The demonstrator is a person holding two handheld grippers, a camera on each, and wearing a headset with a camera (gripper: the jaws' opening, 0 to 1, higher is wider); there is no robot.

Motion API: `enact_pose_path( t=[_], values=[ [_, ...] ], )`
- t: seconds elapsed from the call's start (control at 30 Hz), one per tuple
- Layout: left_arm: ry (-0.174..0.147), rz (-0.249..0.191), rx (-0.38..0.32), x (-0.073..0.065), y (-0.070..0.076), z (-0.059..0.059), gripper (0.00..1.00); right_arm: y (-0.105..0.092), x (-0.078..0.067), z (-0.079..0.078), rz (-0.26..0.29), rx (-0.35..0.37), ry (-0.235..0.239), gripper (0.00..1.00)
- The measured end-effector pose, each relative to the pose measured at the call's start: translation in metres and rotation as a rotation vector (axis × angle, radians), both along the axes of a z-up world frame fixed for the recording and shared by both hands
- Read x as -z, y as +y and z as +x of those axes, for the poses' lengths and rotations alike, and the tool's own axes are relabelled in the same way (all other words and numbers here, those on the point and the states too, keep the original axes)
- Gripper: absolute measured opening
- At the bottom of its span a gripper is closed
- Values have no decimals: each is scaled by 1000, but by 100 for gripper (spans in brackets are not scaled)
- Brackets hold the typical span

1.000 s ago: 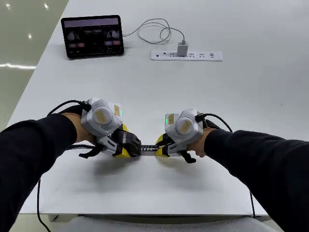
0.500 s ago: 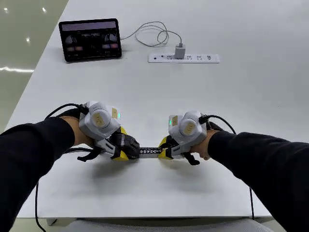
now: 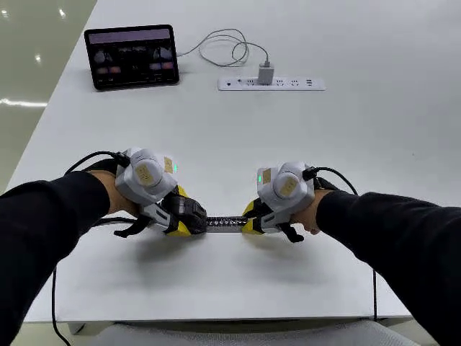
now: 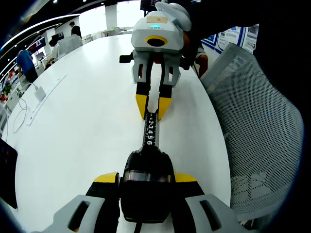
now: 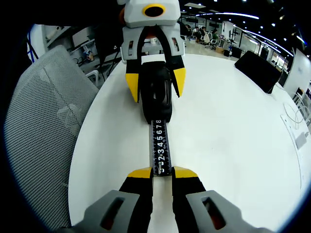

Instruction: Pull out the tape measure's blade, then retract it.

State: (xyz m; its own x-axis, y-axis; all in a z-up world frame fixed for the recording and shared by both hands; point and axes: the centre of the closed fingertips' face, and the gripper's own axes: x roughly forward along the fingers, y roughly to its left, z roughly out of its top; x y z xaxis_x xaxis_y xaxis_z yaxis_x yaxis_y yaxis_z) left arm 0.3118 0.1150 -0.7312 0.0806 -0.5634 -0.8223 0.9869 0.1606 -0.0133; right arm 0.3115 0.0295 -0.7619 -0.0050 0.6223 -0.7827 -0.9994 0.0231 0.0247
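Observation:
The black tape measure case [image 3: 189,214] lies on the white table near its front edge, with my left gripper [image 3: 180,220] shut on it. The same case [image 4: 146,182] sits between the yellow-tipped jaws in the left gripper view. A short length of numbered blade [image 3: 225,223] runs from the case to my right gripper [image 3: 251,225], which is shut on the blade's end. In the right gripper view the blade [image 5: 161,148] stretches from my right gripper [image 5: 161,173] to the case [image 5: 155,92]. The right gripper [image 4: 153,104] faces me in the left gripper view.
A tablet [image 3: 132,55] stands at the table's back left. Beside it lies a white power strip [image 3: 271,83] with a charger and coiled cable [image 3: 229,45]. A grey mesh chair [image 5: 46,116] stands at the table's [image 3: 346,122] near edge. Black cables trail from both grippers.
My right gripper has moved to the right, away from the case, and more of the blade shows between the two grippers. The left gripper has stayed on the case.

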Motion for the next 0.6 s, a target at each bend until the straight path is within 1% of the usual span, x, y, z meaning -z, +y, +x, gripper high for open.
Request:
enact_pose_path(
  t=[0.33,0.6],
  values=[
    [-3,-2,-7,-1,-1,-1,37,-6,-1,0,11,15,2,9],
    [-3,-4,-11,-2,0,0,37,-12,-2,2,3,21,3,9]
  ],
)
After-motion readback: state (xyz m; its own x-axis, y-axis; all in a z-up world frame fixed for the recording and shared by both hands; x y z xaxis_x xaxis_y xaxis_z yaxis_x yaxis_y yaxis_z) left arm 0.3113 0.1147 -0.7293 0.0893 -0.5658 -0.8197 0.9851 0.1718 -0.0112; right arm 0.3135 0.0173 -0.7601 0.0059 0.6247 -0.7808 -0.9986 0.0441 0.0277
